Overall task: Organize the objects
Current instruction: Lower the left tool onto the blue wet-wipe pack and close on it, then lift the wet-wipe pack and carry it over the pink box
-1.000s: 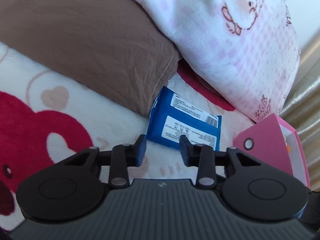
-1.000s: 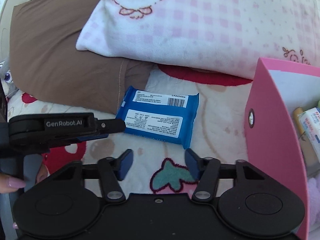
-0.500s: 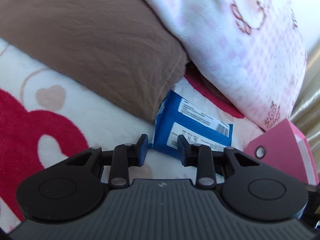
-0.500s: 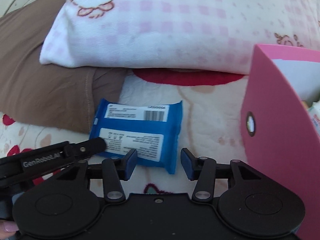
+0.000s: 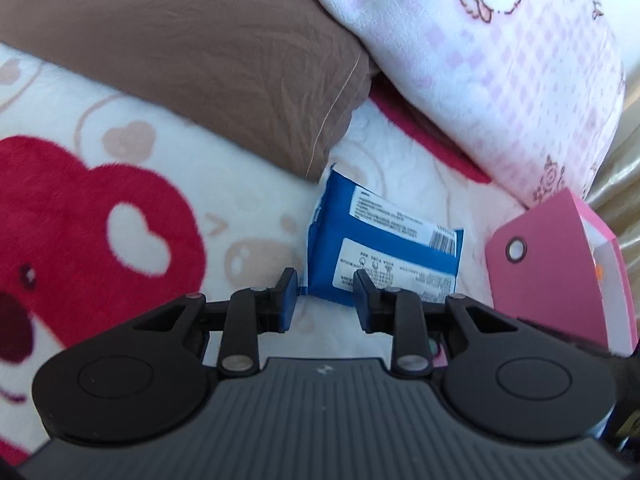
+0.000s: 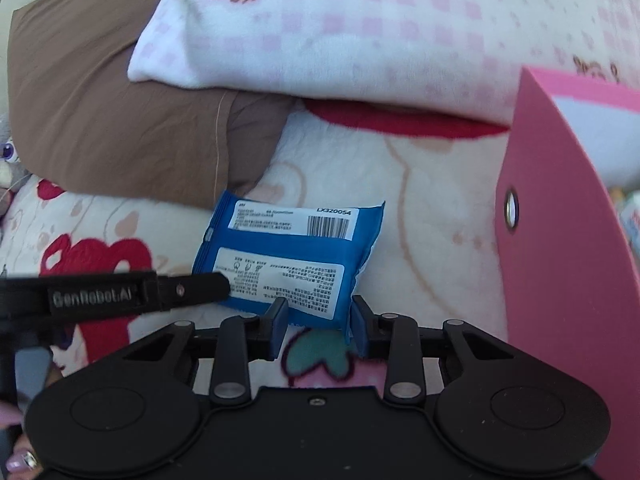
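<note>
Both grippers, left and right, straddle the pack with fingers apart, unclamped; next, close and lift toward the box.

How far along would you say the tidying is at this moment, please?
Done: a few items already sit inside the pink box, though they are too blurred to name. In hand: both the left gripper and the right gripper are open around the near corners of the blue packet, which lies on the blanket. Left: closing on the packet, lifting it, probably into the box.
</note>
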Available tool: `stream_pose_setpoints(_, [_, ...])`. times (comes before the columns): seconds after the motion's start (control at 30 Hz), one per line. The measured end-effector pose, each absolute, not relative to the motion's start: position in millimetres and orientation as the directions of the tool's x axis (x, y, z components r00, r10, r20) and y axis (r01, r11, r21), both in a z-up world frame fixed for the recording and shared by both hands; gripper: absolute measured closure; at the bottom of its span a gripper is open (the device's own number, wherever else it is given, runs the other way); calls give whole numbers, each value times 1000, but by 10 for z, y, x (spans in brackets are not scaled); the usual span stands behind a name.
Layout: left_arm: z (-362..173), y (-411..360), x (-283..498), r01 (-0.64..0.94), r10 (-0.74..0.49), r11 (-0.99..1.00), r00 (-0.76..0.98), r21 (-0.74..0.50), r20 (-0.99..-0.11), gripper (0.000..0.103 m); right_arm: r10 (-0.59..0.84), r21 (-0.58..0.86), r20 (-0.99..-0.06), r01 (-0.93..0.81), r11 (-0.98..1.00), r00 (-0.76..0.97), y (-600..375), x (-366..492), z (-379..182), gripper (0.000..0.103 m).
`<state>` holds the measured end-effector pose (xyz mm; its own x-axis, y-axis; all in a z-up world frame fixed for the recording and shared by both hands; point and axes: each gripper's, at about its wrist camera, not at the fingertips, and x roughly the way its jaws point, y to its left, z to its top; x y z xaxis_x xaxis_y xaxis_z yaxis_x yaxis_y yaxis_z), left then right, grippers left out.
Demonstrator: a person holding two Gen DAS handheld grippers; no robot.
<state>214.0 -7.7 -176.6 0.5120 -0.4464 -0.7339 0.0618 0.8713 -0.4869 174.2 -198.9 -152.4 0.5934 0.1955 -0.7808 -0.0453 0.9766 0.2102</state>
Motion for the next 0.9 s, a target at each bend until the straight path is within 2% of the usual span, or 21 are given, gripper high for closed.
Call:
stream_pose_setpoints(0.2, [-1719,-57,1914,63,-460,879,373,-473,-806,74,171,79,-787,-178,981,592,-1832,1527,-1513,63])
stream_pose_setpoints(0.33, [-1702,26,1891,60,-467,873,394,-484,-792,74,192,125,-790,-154,980,582,-1904,1519,-1518,58])
stream_pose_setpoints(0.43, [-1655,80,1901,63,-442,883,443,-465,-780,74,216,177,-784,-125,976,582,-1982,1567,-1554,46])
stream_pose_setpoints(0.5, [-1644,87,1931,81,-437,889,437,-450,-786,73,263,246,-783,-108,963,564,-2050,1599,-1567,35])
stream_pose_setpoints(0.53, [-1654,65,1971,83,-437,891,429,-447,-790,73,281,271,-784,-102,957,553,-2073,1625,-1578,34])
stream_pose_setpoints(0.77, [-1860,6,2075,61,-455,877,421,-476,-785,69,281,275,-785,-96,957,552,-2046,1695,-1611,34])
stream_pose_setpoints(0.83, [-1874,5,2067,59,-466,868,438,-493,-768,69,281,262,-784,-116,958,553,-2024,1676,-1606,41])
stream_pose_setpoints(0.87, [-1873,-2,2060,66,-470,866,444,-495,-763,71,297,265,-781,-138,954,549,-2015,1665,-1597,50])
stream_pose_setpoints(0.9, [-1862,-15,2052,76,-475,864,450,-497,-756,78,298,254,-779,-158,954,552,-2003,1654,-1583,54])
